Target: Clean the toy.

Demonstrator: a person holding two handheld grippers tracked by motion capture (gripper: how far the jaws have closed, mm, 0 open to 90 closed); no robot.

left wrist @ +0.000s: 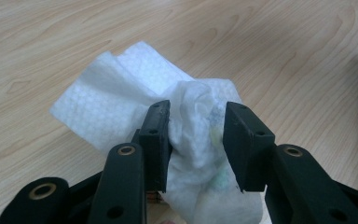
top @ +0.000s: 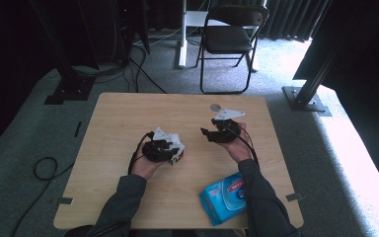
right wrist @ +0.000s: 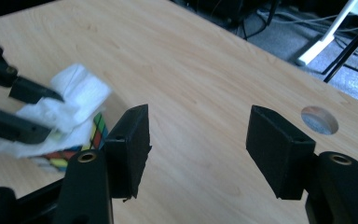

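Table: one light wooden table (top: 128,113) with rounded corners, one round hole (right wrist: 319,119) near its far edge.
Chair: one black folding chair (top: 229,37) on the carpet beyond the table.
Pack: one blue plastic packet of wet wipes (top: 223,196) near my right forearm, its long axis slanting across the near edge; my sleeve cuts off part of it.
Wipe: one white embossed wipe (left wrist: 135,93), bunched between my left jaws, its flat end spread on the table away from me.
Cube: one multicoloured puzzle cube (right wrist: 81,142) under the wipe, mostly hidden.
Left tongs: my left gripper (left wrist: 196,135) pinches the wipe.
Right tongs: my right gripper (right wrist: 198,140) hangs with jaws wide apart, holding nothing, well right of the wipe.
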